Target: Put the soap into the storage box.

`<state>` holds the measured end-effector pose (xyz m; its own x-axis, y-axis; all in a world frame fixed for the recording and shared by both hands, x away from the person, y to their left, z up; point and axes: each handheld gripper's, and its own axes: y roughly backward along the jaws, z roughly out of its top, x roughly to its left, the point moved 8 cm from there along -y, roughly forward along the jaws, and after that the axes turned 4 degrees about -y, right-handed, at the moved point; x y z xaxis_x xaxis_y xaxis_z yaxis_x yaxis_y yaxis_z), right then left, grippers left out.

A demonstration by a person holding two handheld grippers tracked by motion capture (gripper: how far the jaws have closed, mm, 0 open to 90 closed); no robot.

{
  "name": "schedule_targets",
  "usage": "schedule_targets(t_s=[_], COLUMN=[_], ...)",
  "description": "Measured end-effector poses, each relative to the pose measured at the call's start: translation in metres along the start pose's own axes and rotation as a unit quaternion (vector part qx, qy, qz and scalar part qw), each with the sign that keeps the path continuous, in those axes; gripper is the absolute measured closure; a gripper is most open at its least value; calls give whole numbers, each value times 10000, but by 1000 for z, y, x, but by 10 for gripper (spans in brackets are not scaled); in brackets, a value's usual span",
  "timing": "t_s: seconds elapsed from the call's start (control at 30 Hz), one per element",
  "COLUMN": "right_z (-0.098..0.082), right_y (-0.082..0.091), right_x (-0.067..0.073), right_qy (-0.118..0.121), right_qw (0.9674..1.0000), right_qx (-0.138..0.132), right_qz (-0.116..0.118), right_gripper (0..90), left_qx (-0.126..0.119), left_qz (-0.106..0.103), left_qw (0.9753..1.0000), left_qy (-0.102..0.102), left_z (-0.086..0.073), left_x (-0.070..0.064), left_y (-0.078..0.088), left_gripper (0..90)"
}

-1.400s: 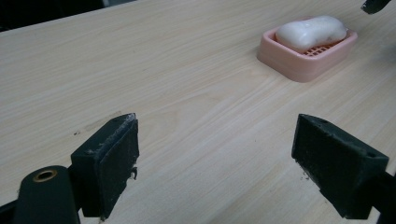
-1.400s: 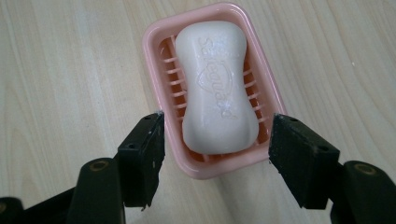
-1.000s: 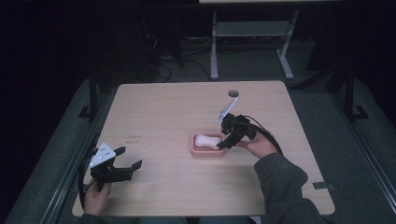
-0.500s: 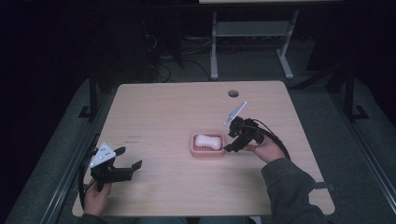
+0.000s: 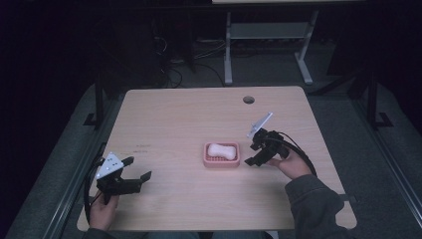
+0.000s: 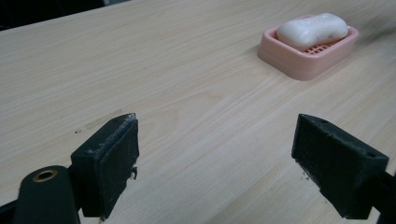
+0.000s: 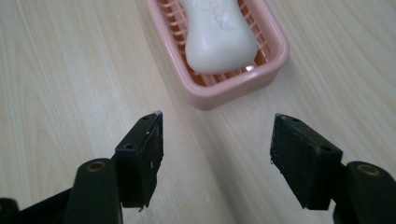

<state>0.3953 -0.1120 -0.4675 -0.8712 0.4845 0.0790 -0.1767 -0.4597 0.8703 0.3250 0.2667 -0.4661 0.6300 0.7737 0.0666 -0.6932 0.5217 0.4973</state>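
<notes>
A white bar of soap [image 5: 222, 151] lies in a pink slatted soap dish [image 5: 221, 163] at the middle of the wooden table [image 5: 189, 114]. My right gripper [image 5: 250, 154] hovers just right of the dish, jaws pointing at it. In the right gripper view the soap [image 7: 219, 35] and dish [image 7: 233, 86] lie just beyond the right gripper [image 7: 217, 126]; its jaws have just been opening and hold nothing. My left gripper [image 5: 139, 168] rests open at the table's near left corner. The left gripper view has the soap [image 6: 313, 29] and dish [image 6: 303, 63] far beyond the left gripper [image 6: 215, 126].
A round cable hole [image 5: 249, 99] sits near the table's far edge. Beyond the table stands a metal desk frame [image 5: 263, 45] on a dark floor. Bare wood stretches between the left gripper and the dish.
My right gripper has drawn back to the right, from over the soap to beside the dish. The soap stays in the dish. The left gripper has kept still.
</notes>
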Motion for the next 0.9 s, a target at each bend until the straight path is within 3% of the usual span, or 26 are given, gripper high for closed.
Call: schedule_targets(t_s=[0.9], right_z=[-42], right_y=[11], right_x=[4], right_qy=[-271], right_qw=[9993], right_qx=[-229], right_qz=[-121], right_gripper=[327], left_qx=[40], left_qz=[11], left_qw=[10000], left_qy=[-46], left_z=[-1], left_x=[0], left_y=[0], left_gripper=[145])
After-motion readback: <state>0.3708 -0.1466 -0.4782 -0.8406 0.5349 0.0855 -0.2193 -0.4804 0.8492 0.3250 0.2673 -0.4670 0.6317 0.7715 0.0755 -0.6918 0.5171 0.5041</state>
